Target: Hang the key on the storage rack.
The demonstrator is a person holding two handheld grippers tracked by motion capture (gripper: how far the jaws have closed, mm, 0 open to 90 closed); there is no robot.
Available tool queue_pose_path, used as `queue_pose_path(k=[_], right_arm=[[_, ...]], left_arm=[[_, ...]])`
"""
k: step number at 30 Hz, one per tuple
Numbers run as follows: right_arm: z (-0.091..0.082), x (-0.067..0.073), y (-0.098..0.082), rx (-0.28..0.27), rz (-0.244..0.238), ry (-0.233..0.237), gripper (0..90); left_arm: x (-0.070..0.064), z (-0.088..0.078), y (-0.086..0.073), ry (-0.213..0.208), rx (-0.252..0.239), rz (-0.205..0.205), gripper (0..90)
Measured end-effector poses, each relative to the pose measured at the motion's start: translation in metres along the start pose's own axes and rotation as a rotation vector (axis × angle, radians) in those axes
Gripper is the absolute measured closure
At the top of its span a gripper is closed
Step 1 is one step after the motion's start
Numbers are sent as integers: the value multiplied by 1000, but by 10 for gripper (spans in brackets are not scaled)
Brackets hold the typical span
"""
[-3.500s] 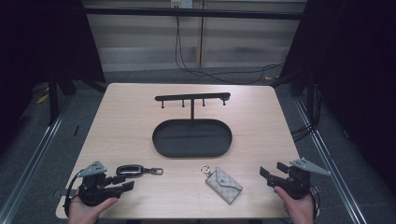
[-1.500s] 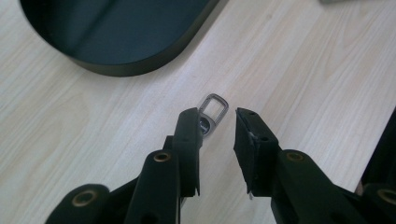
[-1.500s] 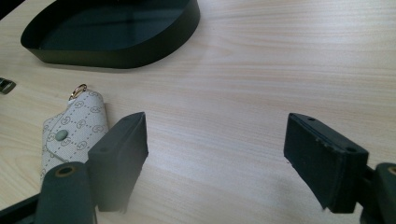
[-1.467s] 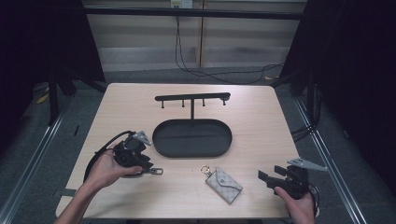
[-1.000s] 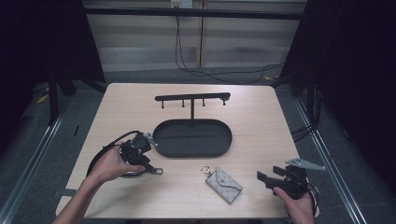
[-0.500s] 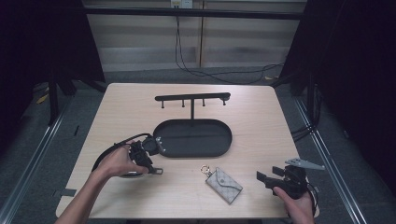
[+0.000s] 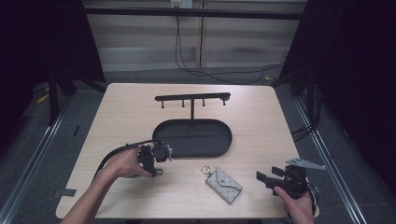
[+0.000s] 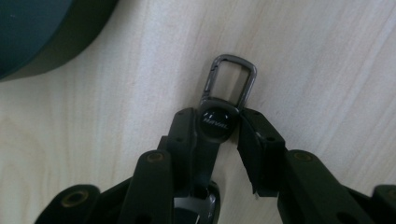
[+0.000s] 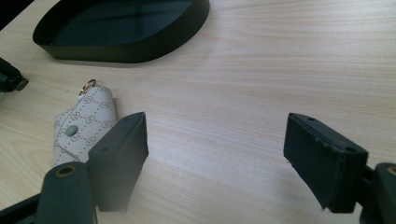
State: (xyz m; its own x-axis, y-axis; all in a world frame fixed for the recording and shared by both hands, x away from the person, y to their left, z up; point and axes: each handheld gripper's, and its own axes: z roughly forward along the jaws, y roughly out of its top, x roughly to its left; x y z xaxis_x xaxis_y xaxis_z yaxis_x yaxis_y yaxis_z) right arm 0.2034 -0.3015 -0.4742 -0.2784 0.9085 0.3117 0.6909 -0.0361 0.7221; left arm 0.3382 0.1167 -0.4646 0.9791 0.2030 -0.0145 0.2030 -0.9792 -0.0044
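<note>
A black key fob (image 8: 215,126) with a grey carabiner clip (image 8: 231,79) lies on the wooden table (image 7: 261,121), just left of the black oval tray (image 7: 224,140). My left gripper (image 8: 218,115) points down over it with a pad against each side of the fob. Its jaws have just eased open a little with the fob still between them. In the high view the left gripper (image 7: 156,163) sits by the tray's near-left rim. My right gripper (image 7: 264,177) rests open at the front right, with nothing between its jaws (image 9: 217,130). A grey patterned key pouch (image 7: 224,185) lies to its left.
A black hook rack (image 7: 192,98) stands behind the tray. The pouch (image 9: 84,126) with its gold ring lies close to the right gripper's left jaw. The left gripper's cable loops over the table beside the hand. Dark floor surrounds the table.
The left hand has come down and slightly right, settling the gripper on the key fob by the tray. The right gripper and the pouch have not moved.
</note>
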Motion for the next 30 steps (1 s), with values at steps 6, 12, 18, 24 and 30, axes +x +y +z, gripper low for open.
queue_pose_path(k=[6,12,18,24,30], right_arm=[[2,3,0,11,-30,-20,217],[2,4,0,19,-30,-23,217],[3,4,0,20,-33,-20,217],[3,4,0,23,-31,-15,217],[3,5,0,22,-44,-23,217]], left_arm=[[0,0,0,-14,-6,0,689],[4,0,-3,-38,-19,-47,698],[5,1,-1,-57,-7,-82,696],[10,0,0,-71,-3,-123,699],[16,-2,-7,-98,-53,-176,704]])
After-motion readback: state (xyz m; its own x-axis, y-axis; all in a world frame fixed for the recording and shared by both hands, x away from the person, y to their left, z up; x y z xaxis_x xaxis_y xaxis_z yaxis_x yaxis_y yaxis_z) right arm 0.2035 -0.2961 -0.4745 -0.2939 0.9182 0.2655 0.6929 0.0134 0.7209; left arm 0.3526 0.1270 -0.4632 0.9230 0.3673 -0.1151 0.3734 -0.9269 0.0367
